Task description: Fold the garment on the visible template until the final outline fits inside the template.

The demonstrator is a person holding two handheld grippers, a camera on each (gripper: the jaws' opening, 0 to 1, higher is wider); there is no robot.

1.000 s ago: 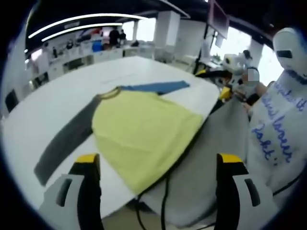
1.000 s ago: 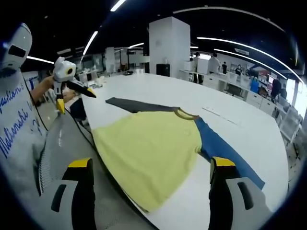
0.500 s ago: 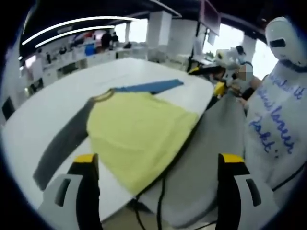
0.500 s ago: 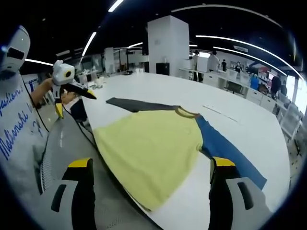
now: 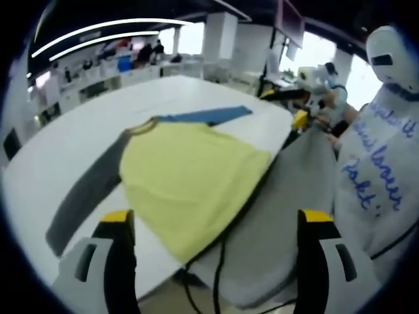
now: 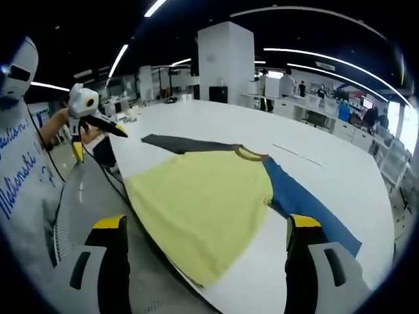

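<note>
The shirt [image 5: 190, 176] lies flat on the white table [image 5: 78, 137], its yellow body hanging a little over the near edge, grey sleeve [image 5: 91, 190] at left, blue sleeve [image 5: 203, 118] stretched away. Both the left gripper [image 5: 216, 222] and the right gripper [image 6: 206, 226] hover above it, jaws wide apart and empty. I'd start with a sleeve: come down low, pinch its cuff, and fold it across the body without dragging the hem further off the table. No template outline is discernible.
</note>
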